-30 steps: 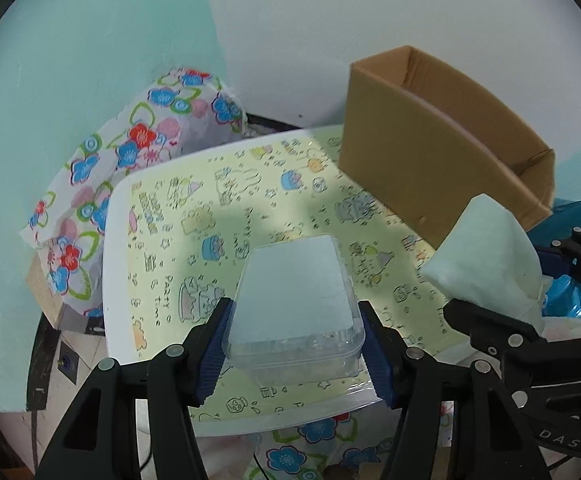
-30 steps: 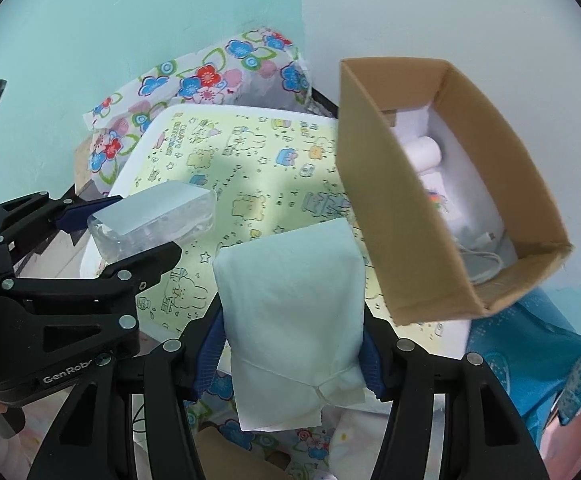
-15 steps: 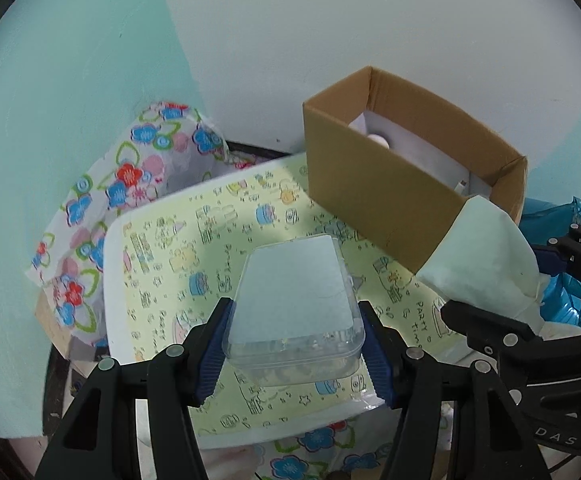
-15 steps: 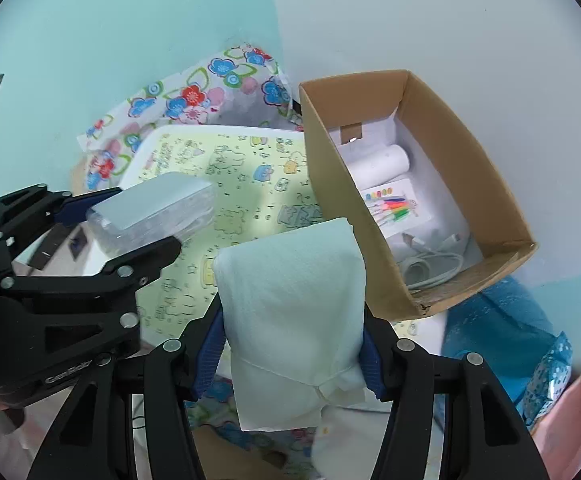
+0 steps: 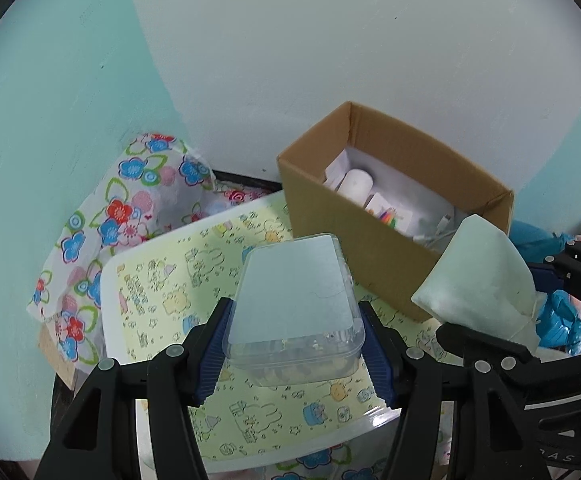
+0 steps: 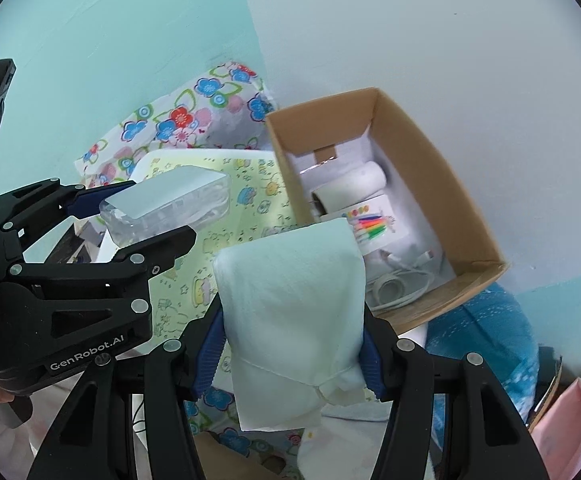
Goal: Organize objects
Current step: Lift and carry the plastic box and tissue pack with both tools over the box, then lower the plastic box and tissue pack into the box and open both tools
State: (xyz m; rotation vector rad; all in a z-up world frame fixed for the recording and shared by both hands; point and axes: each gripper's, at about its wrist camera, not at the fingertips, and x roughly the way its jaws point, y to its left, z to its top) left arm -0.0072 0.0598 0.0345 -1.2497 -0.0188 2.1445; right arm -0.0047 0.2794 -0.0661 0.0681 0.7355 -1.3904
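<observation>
My left gripper (image 5: 296,334) is shut on a clear plastic box (image 5: 294,300) with a frosted lid, held above the yellow patterned table (image 5: 162,304). My right gripper (image 6: 292,350) is shut on a pale green folded cloth (image 6: 290,300), held up near the front of an open cardboard box (image 6: 442,184). The cardboard box (image 5: 374,240) stands at the table's far right and holds a white roll (image 6: 354,184), a card with coloured pens (image 6: 370,224) and a white cable (image 6: 402,280). The clear box (image 6: 170,204) and left gripper show at left in the right wrist view.
A floral cloth (image 5: 130,208) is bunched behind the table's left side against the teal wall. A blue bag (image 6: 486,340) lies right of the cardboard box, with a pink item (image 6: 570,420) at the lower right.
Both grippers have risen with their loads, so the inside of the cardboard box has come into view. Both grips are unchanged.
</observation>
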